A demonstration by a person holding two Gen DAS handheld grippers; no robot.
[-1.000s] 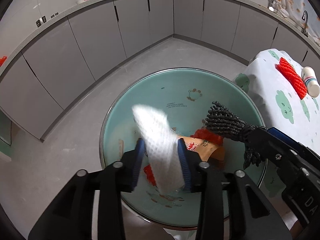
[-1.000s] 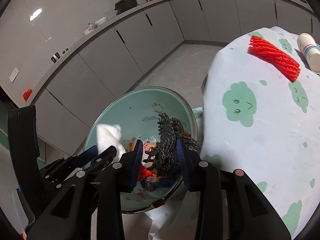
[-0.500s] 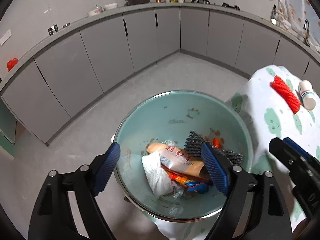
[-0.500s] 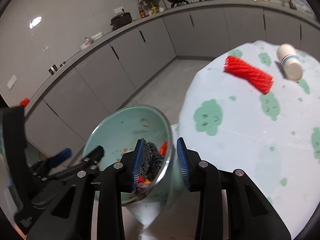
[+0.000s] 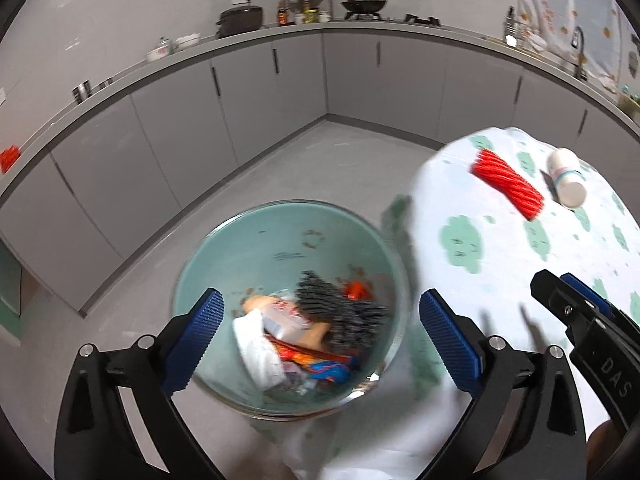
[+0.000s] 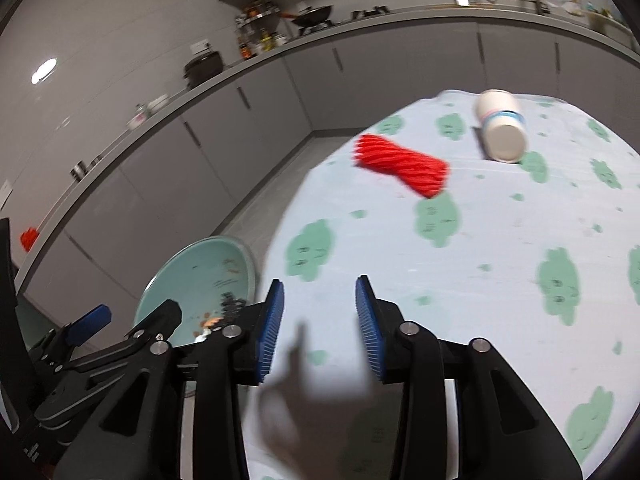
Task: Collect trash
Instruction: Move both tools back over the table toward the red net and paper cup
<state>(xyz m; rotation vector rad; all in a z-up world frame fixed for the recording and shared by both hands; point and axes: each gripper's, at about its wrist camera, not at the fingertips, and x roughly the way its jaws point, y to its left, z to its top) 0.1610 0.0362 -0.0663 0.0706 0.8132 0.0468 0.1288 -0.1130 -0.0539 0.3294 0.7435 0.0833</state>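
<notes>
A pale green bowl [image 5: 280, 240] beside the table holds a white tissue [image 5: 256, 344], a black foam net [image 5: 340, 312] and food wrappers [image 5: 288, 316]. My left gripper [image 5: 319, 295] hangs above the bowl, its jaws opening wide with nothing between the pads. My right gripper [image 6: 319, 284] is over the table edge, jaws opening and empty; it also shows in the left wrist view [image 5: 560, 292]. On the cloud-patterned tablecloth [image 6: 480, 280] lie a red foam net [image 6: 400, 164] [image 5: 506, 184] and a tipped white paper cup [image 6: 502, 130] [image 5: 566, 178]. The bowl [image 6: 200, 276] sits left of the right gripper.
Grey kitchen cabinets [image 5: 180, 128] curve round the room under a counter with a pot [image 5: 240, 20], a wok [image 5: 362, 4] and bottles. Grey floor [image 5: 320, 168] lies between the cabinets and the table. A sink tap [image 5: 578, 46] stands at the far right.
The left gripper let go of the white tissue and the right gripper of the black foam net; both now lie in the bowl. Both grippers rose and swung right, toward the table.
</notes>
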